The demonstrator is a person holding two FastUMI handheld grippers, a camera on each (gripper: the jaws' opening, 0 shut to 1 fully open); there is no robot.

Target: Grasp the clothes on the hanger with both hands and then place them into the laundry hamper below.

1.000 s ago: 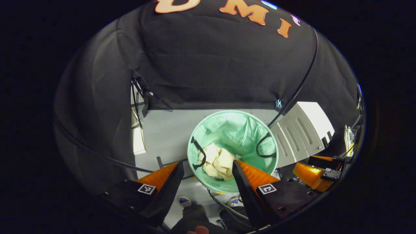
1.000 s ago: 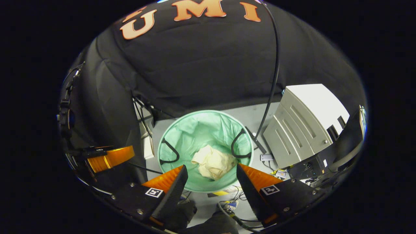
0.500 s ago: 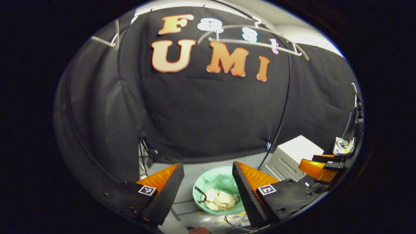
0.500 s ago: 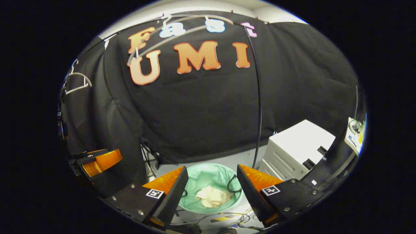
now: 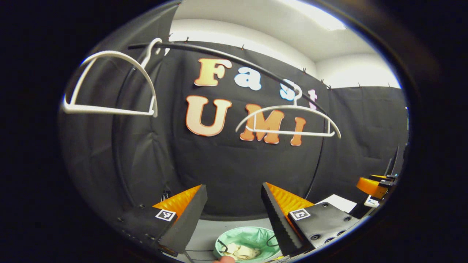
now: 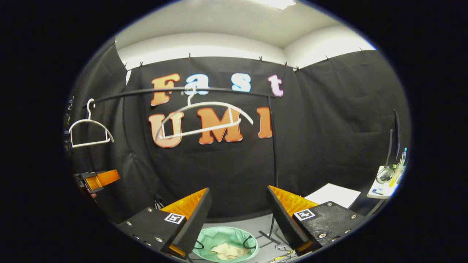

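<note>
Both grippers are up high w/ fingers spread wide and nothing in them: left gripper [image 5: 234, 215], right gripper [image 6: 239, 219]. The cream clothes [image 6: 228, 251] are bunched up at the bottom of the green hamper [image 6: 219, 235] on the floor, which sits low between the fingers in both views (clothes [image 5: 243, 252], hamper [image 5: 252, 235]). Two bare white hangers on the black rail [image 6: 219, 88], one in the middle [image 6: 204, 120] and one off to the left [image 6: 89, 129].
</note>
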